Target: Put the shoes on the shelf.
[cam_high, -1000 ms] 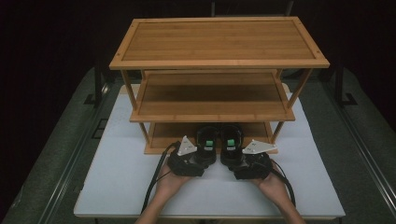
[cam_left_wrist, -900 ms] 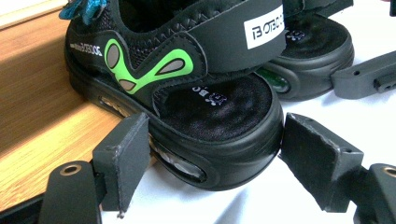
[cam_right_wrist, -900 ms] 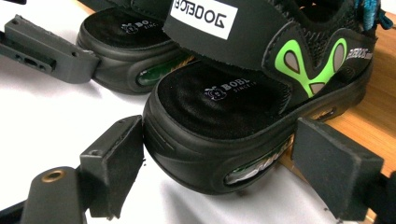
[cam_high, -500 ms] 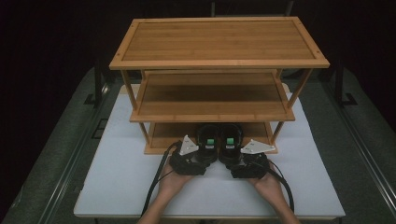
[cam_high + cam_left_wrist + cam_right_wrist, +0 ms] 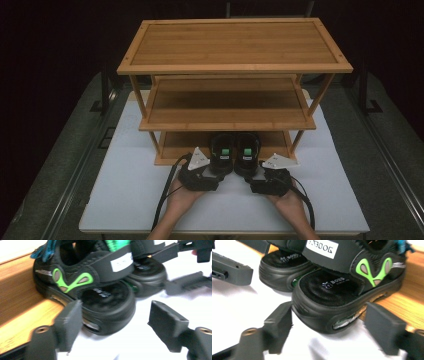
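Two black sandals with green trim rest on the bottom shelf (image 5: 180, 142) of a three-tier bamboo rack (image 5: 227, 50), heels sticking out over the white table. My left gripper (image 5: 210, 174) is open just behind the left sandal (image 5: 221, 150). In the left gripper view that sandal's heel (image 5: 107, 302) lies just beyond the open left gripper (image 5: 116, 327), jaws apart from it. My right gripper (image 5: 257, 179) is open behind the right sandal (image 5: 248, 150). In the right gripper view the heel (image 5: 329, 290) sits between and just ahead of the open right gripper (image 5: 332, 337).
The white table (image 5: 125, 190) carries the rack at its middle and back, with bare surface to either side of the hands. The middle shelf (image 5: 225, 107) overhangs the sandals. Each gripper view also shows the other sandal (image 5: 147, 272) (image 5: 282, 265) and the other gripper's jaws.
Both grippers have drawn back slightly toward the person and a little apart. The sandals have stayed where they were.
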`<move>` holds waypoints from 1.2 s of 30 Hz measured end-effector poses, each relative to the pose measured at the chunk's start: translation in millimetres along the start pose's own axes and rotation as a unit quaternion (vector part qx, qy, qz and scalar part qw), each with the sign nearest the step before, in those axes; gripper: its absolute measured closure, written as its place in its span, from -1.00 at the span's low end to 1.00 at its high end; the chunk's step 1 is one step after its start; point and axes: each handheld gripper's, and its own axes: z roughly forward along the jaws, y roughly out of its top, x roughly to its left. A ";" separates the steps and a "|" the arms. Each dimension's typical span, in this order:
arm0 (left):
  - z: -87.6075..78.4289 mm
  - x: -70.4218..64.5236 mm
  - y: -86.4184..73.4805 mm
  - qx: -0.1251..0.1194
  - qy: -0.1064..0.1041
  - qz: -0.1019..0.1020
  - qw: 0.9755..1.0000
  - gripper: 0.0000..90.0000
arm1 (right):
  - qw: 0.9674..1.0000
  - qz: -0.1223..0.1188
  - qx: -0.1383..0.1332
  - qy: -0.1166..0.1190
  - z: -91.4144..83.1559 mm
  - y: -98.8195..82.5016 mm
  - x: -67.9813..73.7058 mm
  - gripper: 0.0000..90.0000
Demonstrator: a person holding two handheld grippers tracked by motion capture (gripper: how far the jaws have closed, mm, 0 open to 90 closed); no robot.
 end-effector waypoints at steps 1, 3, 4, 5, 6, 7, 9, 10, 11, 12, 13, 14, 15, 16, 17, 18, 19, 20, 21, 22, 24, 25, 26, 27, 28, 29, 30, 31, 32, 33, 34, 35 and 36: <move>-2.1 -2.4 -1.7 0.000 -0.003 0.005 1.000 -0.21 | 1.000 0.002 -0.003 -0.008 -2.7 -1.2 2.4 -0.38; -4.2 -5.7 -5.4 0.004 -0.008 0.009 1.000 0.00 | 1.000 -0.004 -0.007 -0.011 -10.0 -5.3 10.5 -0.08; -4.2 -5.7 -5.4 0.004 -0.008 0.009 1.000 0.06 | 1.000 -0.004 -0.007 -0.011 -10.0 -5.3 10.5 -0.08; -4.3 -6.2 -6.8 0.003 -0.010 0.008 1.000 0.06 | 1.000 -0.006 -0.007 -0.017 -11.9 -6.4 13.3 0.00; -4.4 -6.5 -7.6 0.006 -0.011 0.009 1.000 0.16 | 1.000 -0.009 -0.007 -0.019 -13.5 -7.5 15.6 0.10; -4.3 -6.4 -8.4 0.010 -0.011 0.011 1.000 0.23 | 1.000 -0.011 -0.006 -0.020 -14.5 -8.5 17.5 0.18; -3.5 -6.6 -9.6 0.008 -0.010 0.010 1.000 0.55 | 0.999 -0.016 -0.004 -0.030 -15.5 -10.5 21.5 0.48; -2.7 -6.4 -10.1 0.004 -0.010 0.008 1.000 0.61 | 0.999 -0.016 -0.004 -0.032 -15.3 -10.7 22.0 0.54; -2.7 -6.4 -10.1 0.004 -0.010 0.008 1.000 0.68 | 0.999 -0.016 -0.004 -0.032 -15.3 -10.7 22.0 0.54; -2.2 -6.3 -10.0 0.004 -0.012 0.006 1.000 0.68 | 0.999 -0.016 -0.006 -0.037 -15.0 -10.8 22.8 0.59; -1.8 -6.6 -9.8 0.002 -0.009 0.006 1.000 0.73 | 0.999 -0.015 -0.007 -0.040 -14.7 -10.6 23.1 0.64; -1.6 -6.7 -9.5 0.002 -0.008 0.006 1.000 0.76 | 0.999 -0.017 -0.007 -0.044 -14.9 -10.3 23.1 0.71; -1.0 -6.7 -9.3 0.003 -0.007 0.007 1.000 0.80 | 0.999 -0.017 -0.007 -0.044 -15.2 -10.1 22.7 0.76; -0.5 -7.2 -9.3 0.003 0.001 0.009 1.000 0.85 | 0.999 -0.016 -0.009 -0.040 -15.8 -10.0 23.0 0.86; -0.5 -7.2 -9.3 0.003 0.001 0.009 1.000 0.85 | 0.999 -0.016 -0.009 -0.040 -15.8 -10.0 23.0 0.86; -0.5 -7.1 -9.4 0.001 -0.001 0.007 1.000 0.85 | 0.999 -0.018 -0.010 -0.040 -16.2 -9.9 24.1 0.89; 0.1 -7.3 -9.3 0.003 -0.001 0.009 1.000 0.85 | 0.999 -0.019 -0.010 -0.036 -16.3 -9.8 25.3 0.89; 0.2 -7.4 -9.2 0.003 0.000 0.011 1.000 0.85 | 0.999 -0.023 -0.007 -0.035 -15.1 -9.2 28.3 0.93; 0.4 -7.5 -9.0 0.002 0.000 0.010 1.000 0.85 | 0.999 -0.023 -0.007 -0.035 -15.1 -9.2 28.3 0.93; 0.7 -7.5 -8.7 0.003 -0.001 0.011 1.000 0.85 | 0.999 -0.027 -0.005 -0.037 -14.0 -8.9 29.5 0.93; 0.7 -7.7 -8.3 0.002 0.002 0.012 1.000 0.85 | 0.999 -0.028 -0.006 -0.040 -11.7 -8.0 30.9 0.99; 1.1 -7.6 -8.1 0.002 0.002 0.012 1.000 0.85 | 0.999 -0.032 -0.006 -0.042 -11.3 -6.7 30.6 0.99; 1.4 -7.5 -8.0 0.001 0.002 0.011 1.000 0.85 | 0.999 -0.032 -0.006 -0.042 -11.3 -6.7 30.6 0.99; 1.7 -7.7 -7.9 0.000 0.003 0.011 1.000 0.85 | 0.998 -0.034 -0.005 -0.044 -11.1 -6.6 30.7 0.99; 2.3 -7.8 -7.6 0.002 0.004 0.012 1.000 0.85 | 0.998 -0.035 -0.005 -0.047 -10.7 -6.5 30.9 0.99; 2.9 -7.8 -7.4 0.001 0.005 0.010 1.000 0.85 | 0.998 -0.035 -0.005 -0.048 -10.2 -6.3 30.9 0.99; 3.7 -7.7 -7.1 -0.001 0.006 0.007 1.000 0.85 | 0.998 -0.033 -0.006 -0.051 -9.1 -5.1 29.7 0.99; 4.6 -7.4 -6.6 -0.001 0.007 0.007 1.000 0.85 | 0.998 -0.033 -0.006 -0.051 -9.1 -5.1 29.7 0.99; 5.8 -7.0 -6.0 -0.002 0.007 0.005 1.000 0.85 | 0.998 -0.030 -0.006 -0.052 -8.2 -4.4 29.1 0.99; 6.6 -6.5 -5.6 -0.003 0.008 0.004 1.000 0.85 | 0.998 -0.031 -0.005 -0.054 -7.1 -3.7 28.2 0.99; 7.4 -5.9 -5.0 -0.002 0.009 0.002 1.000 0.85 | 0.998 -0.032 -0.005 -0.054 -6.4 -3.4 27.5 0.99; 8.5 -5.4 -4.8 -0.002 0.010 0.001 1.000 0.85 | 0.998 -0.031 -0.005 -0.056 -5.3 -3.1 26.7 0.99; 9.5 -4.6 -4.4 -0.003 0.011 0.000 1.000 0.85 | 0.998 -0.030 -0.003 -0.056 -4.2 -2.9 26.1 0.99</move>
